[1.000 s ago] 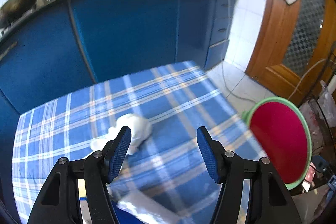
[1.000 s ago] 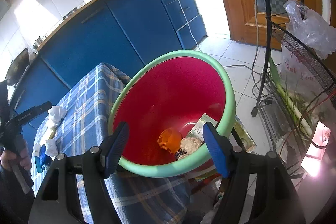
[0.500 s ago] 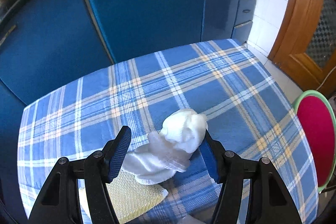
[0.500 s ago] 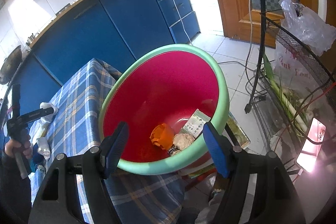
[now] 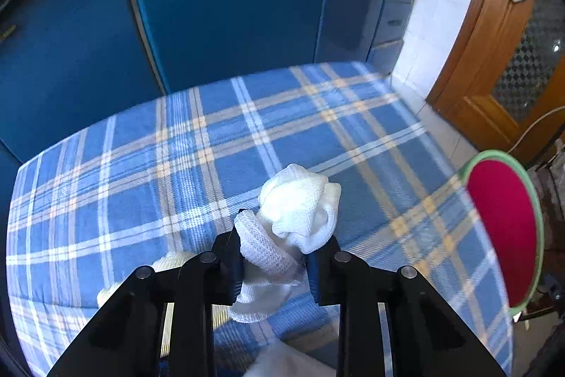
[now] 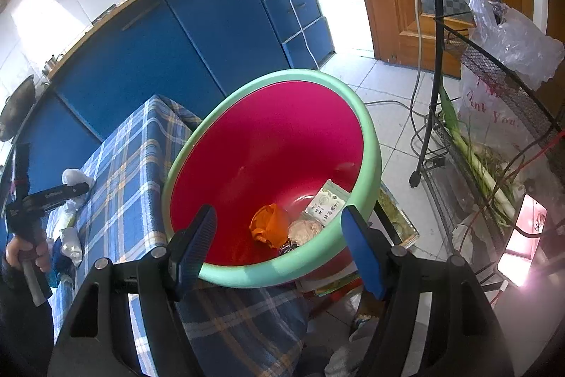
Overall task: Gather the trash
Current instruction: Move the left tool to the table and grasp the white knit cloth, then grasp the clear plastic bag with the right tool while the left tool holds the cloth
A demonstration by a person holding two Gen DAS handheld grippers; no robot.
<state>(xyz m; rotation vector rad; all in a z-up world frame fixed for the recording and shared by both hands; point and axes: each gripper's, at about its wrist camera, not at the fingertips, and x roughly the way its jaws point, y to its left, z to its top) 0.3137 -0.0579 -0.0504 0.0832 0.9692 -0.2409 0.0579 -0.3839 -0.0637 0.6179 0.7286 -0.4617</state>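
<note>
A crumpled white cloth wad (image 5: 300,211) lies on the blue plaid tablecloth (image 5: 141,165). My left gripper (image 5: 273,257) is closing on its lower part, and the pads pinch the fabric between them. In the right wrist view that left gripper (image 6: 70,191) shows at the far left, with the wad (image 6: 72,177) at its tips. The red bin with a green rim (image 6: 282,76) stands tilted at the table's corner and holds an orange scrap (image 6: 268,228), a paper packet (image 6: 325,205) and a beige wad (image 6: 303,230). My right gripper (image 6: 279,214) stands open over the bin's near rim.
Blue cabinets (image 5: 229,6) run behind the table. A pale yellow pad (image 5: 176,262) and more white scraps (image 6: 70,242) lie near the table's front. A wire rack (image 6: 494,66) with a plastic bag (image 6: 512,37) and a wooden door (image 5: 494,76) stand to the right.
My left gripper came down and forward onto the white wad and its jaws went from wide apart to pinching it. The right gripper and the bin kept their places.
</note>
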